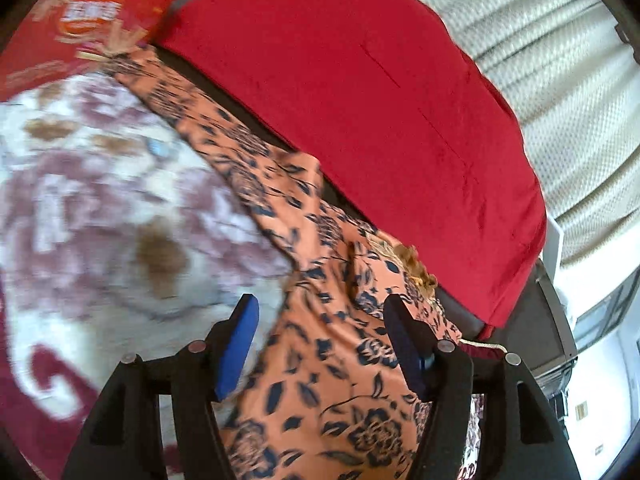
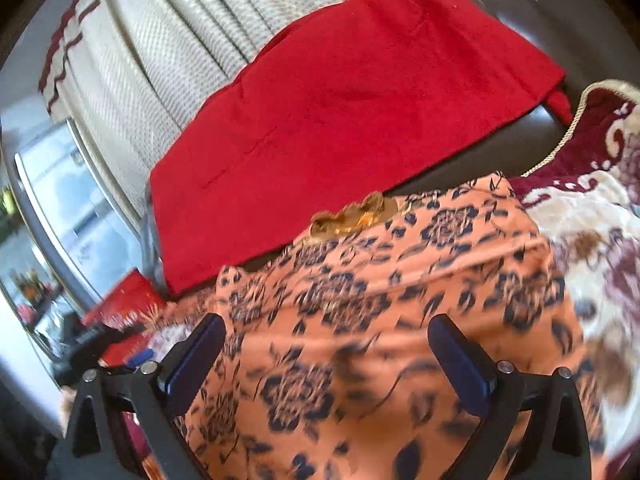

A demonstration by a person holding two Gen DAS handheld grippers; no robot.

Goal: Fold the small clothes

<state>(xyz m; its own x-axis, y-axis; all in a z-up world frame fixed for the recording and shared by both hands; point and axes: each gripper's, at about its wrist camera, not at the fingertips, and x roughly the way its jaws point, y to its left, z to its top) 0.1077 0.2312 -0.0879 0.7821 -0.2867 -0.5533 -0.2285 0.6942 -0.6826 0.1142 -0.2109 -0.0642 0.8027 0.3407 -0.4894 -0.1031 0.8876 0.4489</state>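
Observation:
An orange garment with dark blue flowers (image 1: 320,360) lies on a cream and maroon patterned cover (image 1: 100,200), partly folded, with a gold frill (image 1: 416,268) at one edge. My left gripper (image 1: 320,312) is open just above it, blue pads apart, nothing between them. In the right wrist view the same orange garment (image 2: 380,320) fills the lower middle, with its gold frill (image 2: 348,216) at the far edge. My right gripper (image 2: 326,332) is open above the cloth, holding nothing.
A red cloth (image 1: 360,80) lies folded on a dark surface beyond the garment, also in the right wrist view (image 2: 340,100). A white curtain (image 2: 160,40) hangs behind. A red printed package (image 1: 88,20) sits at the far left. The patterned cover (image 2: 600,240) spreads to the right.

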